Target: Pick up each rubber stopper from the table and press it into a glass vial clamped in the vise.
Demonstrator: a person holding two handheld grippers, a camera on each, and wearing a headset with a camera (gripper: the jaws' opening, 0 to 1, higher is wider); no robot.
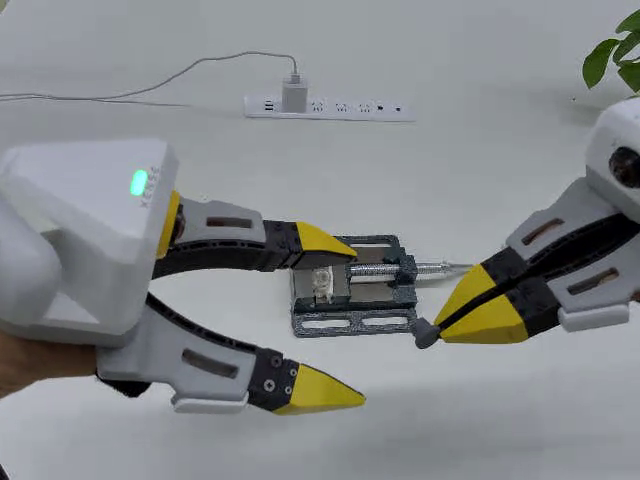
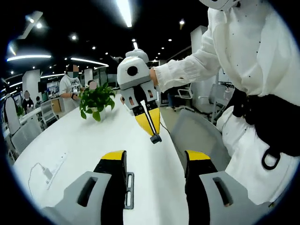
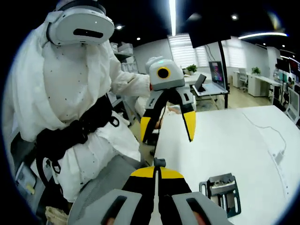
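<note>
Slippage worries me most: my right gripper (image 1: 438, 329) pinches the grey rubber stopper (image 1: 425, 333) only at its closed tips, just beside the vise (image 1: 398, 268). My left gripper (image 1: 358, 326) hangs wide open and empty, one jaw near the glass vial (image 1: 322, 283), where it could block the press.

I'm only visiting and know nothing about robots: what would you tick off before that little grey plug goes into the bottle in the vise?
1. Plug held: right gripper is shut on the rubber stopper at its tips. Ok.
2. Bottle in place: glass vial sits between the jaws of the vise. Ok; how tightly, cannot tell.
3. Vial mouth free: too small to see. Cannot tell.
4. Stopper lined up over the vial: it is off by the vise's front right corner. Not ok.
5. Way clear: left gripper is open, its upper fingertip close by the vial and possibly crowding the approach. Cannot tell.
</note>
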